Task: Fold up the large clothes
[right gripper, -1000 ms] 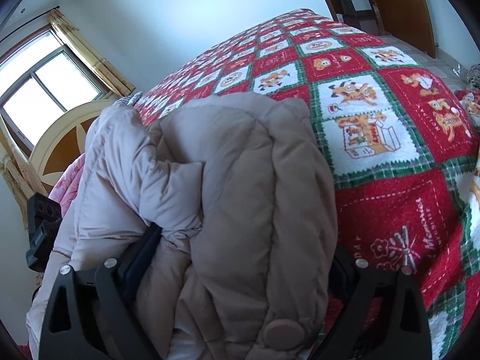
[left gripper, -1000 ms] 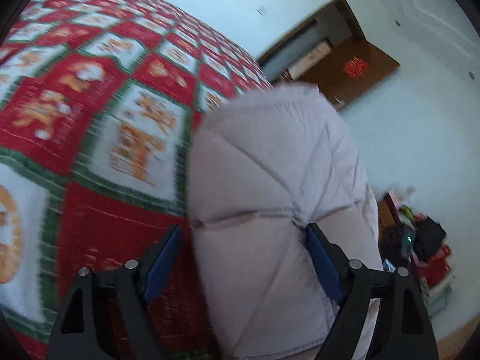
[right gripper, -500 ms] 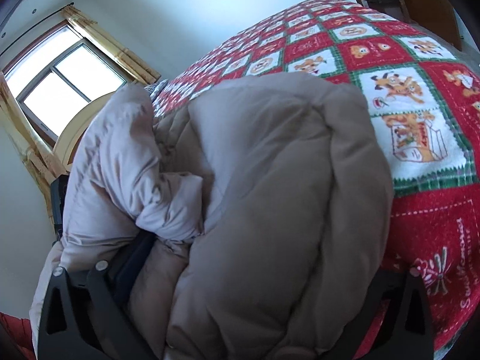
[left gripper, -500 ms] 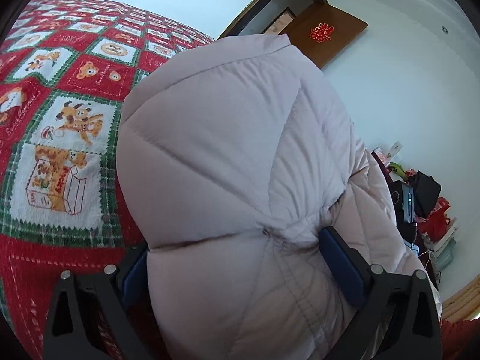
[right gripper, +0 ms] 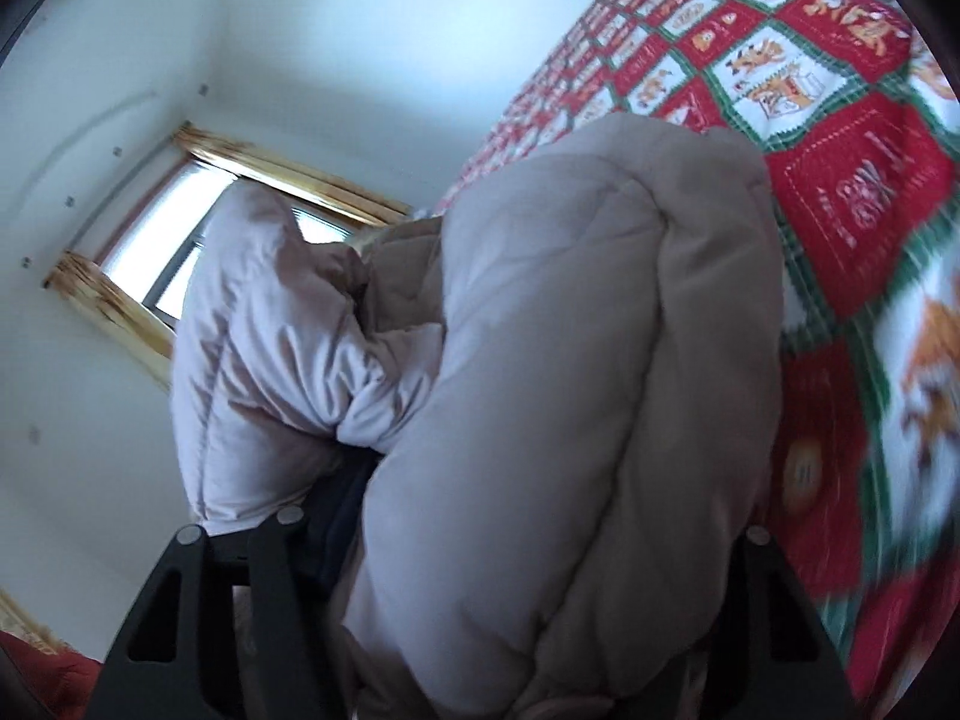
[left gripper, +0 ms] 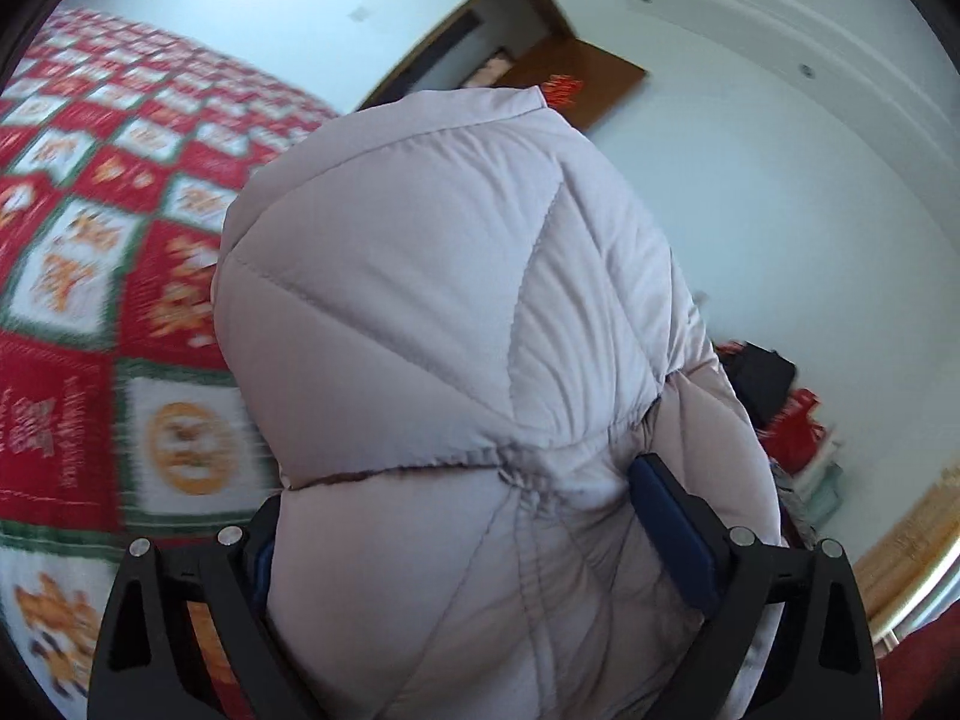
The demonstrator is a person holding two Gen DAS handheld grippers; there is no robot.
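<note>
A pale pinkish-grey puffer jacket (left gripper: 450,270) is bunched up and fills the middle of both wrist views. My left gripper (left gripper: 462,498) has the bundle between its jaws, which are closing; the right blue pad (left gripper: 666,534) presses into the fabric and the left pad is hidden behind it. In the right wrist view the jacket (right gripper: 570,300) hangs as a thick folded roll with a sleeve beside it. My right gripper (right gripper: 552,498) is closing on that roll, its fingertips mostly covered by fabric. The jacket is held above the bed.
A red, green and white patchwork quilt (left gripper: 72,300) covers the bed (right gripper: 840,180) under and beyond the jacket. A brown door (left gripper: 576,84) stands open in the far wall. Bags and clutter (left gripper: 780,408) lie by the wall. A window with yellow curtains (right gripper: 180,228) is at left.
Both grippers have risen and rolled with the jacket, which now stands higher off the quilt. The right gripper's jaws have narrowed on the roll. More wall and less bed shows.
</note>
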